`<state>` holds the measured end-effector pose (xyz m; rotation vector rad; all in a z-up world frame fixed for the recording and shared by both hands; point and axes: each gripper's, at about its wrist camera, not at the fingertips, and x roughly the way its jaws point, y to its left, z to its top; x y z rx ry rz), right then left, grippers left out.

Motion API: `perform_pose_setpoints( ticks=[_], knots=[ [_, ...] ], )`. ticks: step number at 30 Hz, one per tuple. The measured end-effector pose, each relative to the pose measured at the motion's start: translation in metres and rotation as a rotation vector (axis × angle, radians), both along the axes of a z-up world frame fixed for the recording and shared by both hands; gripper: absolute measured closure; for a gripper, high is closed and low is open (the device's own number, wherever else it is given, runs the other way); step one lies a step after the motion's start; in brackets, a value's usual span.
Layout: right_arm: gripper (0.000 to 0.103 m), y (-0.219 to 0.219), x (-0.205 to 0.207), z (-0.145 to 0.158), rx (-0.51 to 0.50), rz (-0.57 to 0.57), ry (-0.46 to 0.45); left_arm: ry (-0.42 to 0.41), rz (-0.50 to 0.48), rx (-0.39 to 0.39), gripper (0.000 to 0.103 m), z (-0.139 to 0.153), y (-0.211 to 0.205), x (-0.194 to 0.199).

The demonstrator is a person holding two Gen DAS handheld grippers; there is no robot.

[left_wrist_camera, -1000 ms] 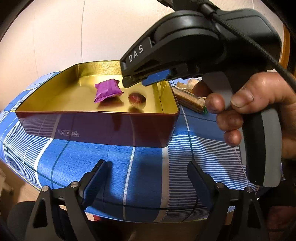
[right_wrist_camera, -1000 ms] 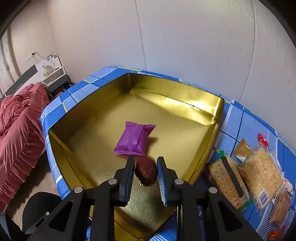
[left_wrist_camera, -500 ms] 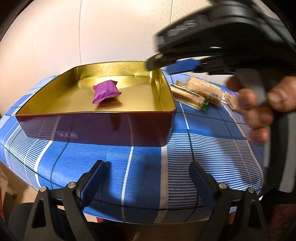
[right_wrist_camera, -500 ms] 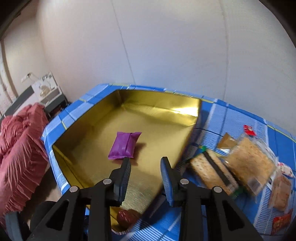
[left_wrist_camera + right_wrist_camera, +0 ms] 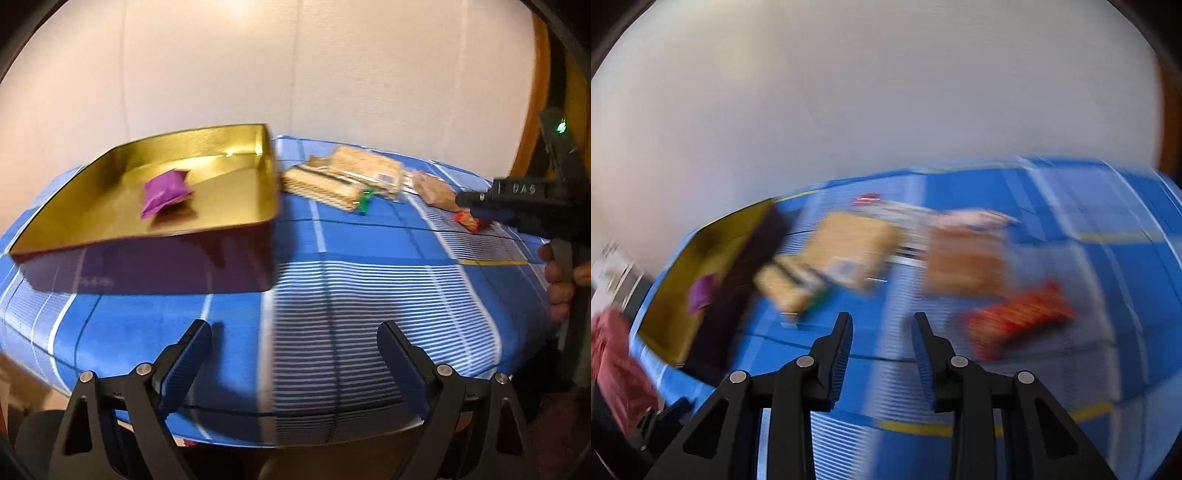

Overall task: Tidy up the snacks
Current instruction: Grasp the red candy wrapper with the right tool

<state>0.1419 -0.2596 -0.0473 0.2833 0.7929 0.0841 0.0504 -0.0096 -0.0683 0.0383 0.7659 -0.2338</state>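
A gold-lined tin (image 5: 207, 162) with dark red walls sits on the left of the blue checked table; it also shows blurred in the right wrist view (image 5: 713, 243). A purple snack packet (image 5: 166, 190) lies inside it. Cracker packs (image 5: 332, 182) and a red packet (image 5: 471, 221) lie on the cloth to the tin's right. My left gripper (image 5: 295, 354) is open and empty above the table's near edge. My right gripper (image 5: 882, 332) is open and empty, above the cloth near the red packet (image 5: 1019, 317) and cracker packs (image 5: 849, 251). It also shows at the right of the left wrist view (image 5: 517, 201).
A white wall stands behind the table. A wooden frame (image 5: 543, 96) is at the far right. A red bedspread (image 5: 613, 354) lies beyond the table's left edge. The right wrist view is heavily blurred.
My right gripper let go of the dark round candy in the tin, opened, and swung right toward the loose packets. The left gripper's view turned a little to the right.
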Motion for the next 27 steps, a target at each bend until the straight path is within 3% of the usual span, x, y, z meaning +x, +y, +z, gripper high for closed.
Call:
perform_pose_setpoints(
  ticks=[5, 12, 15, 19, 21, 27],
  knots=[
    [0.069, -0.052, -0.011, -0.021, 0.075, -0.160, 0.049, 0.009, -0.073, -0.003, 0.011, 0.007, -0.019, 0.001],
    [0.067, -0.067, 0.003, -0.027, 0.090, -0.250, 0.028, 0.033, -0.140, -0.023, 0.011, 0.017, -0.041, 0.007],
    [0.067, -0.063, 0.013, -0.024, 0.029, -0.259, 0.023, 0.042, -0.151, -0.050, 0.013, 0.026, -0.045, 0.015],
    [0.070, -0.054, 0.021, -0.022, -0.058, -0.224, 0.026, 0.078, -0.169, -0.093, 0.027, 0.037, -0.048, 0.032],
    [0.072, -0.052, 0.018, -0.020, -0.092, -0.188, 0.030, 0.094, -0.177, -0.123, 0.027, 0.043, -0.050, 0.042],
    [0.072, -0.077, -0.006, -0.029, -0.002, -0.151, -0.016, 0.172, -0.143, -0.231, 0.030, 0.055, -0.059, 0.079]
  ],
)
